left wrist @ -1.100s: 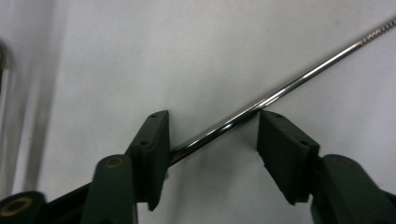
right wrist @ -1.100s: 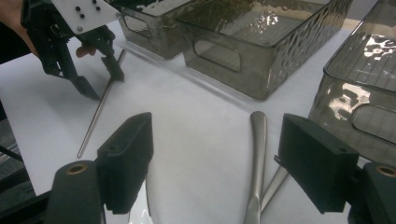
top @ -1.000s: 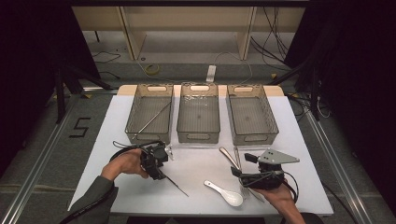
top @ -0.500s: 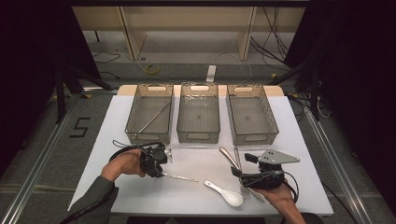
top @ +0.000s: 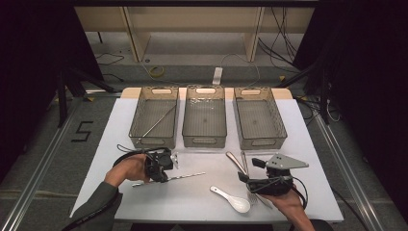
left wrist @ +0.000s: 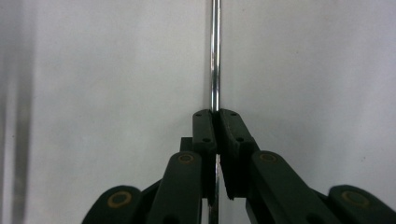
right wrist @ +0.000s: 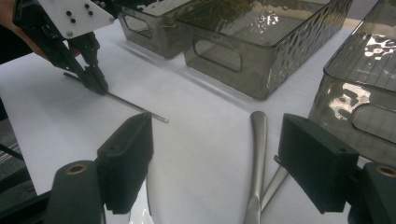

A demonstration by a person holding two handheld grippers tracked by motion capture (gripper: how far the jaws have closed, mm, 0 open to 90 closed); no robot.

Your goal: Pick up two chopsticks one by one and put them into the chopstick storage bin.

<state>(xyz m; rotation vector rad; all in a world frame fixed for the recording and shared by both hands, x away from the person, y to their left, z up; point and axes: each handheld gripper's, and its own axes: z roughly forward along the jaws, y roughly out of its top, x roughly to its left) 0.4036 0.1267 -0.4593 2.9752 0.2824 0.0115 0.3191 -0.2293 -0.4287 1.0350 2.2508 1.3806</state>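
Note:
A thin metal rod (top: pixel 185 176) lies on the white table (top: pixel 202 202), running left to right in front of the bins. My left gripper (top: pixel 162 177) is shut on it near its left part. Its jaws have just been closing with the rod between them. In the left gripper view the pads (left wrist: pixel 205 128) pinch the rod (left wrist: pixel 215 56), which runs straight ahead. My right gripper (top: pixel 249 170) rests at the front right, open, with nothing gripped. A metal spoon handle (right wrist: pixel 258 140) lies on the table between its fingers (right wrist: pixel 126 154). That view also has the left gripper (right wrist: pixel 95 79) and the rod (right wrist: pixel 140 108).
Three smoky plastic bins stand in a row at the back: left (top: pixel 137 118) with a long metal stick in it, middle (top: pixel 204 139), right (top: pixel 279 120). A white ceramic spoon (top: pixel 232 198) lies at the front. Metal cutlery (top: pixel 235 161) lies by the right gripper.
The rod's free end has swung across the table from pointing front-right to pointing right, toward the bins. The left gripper's jaws have come together on it. The right hand stayed still.

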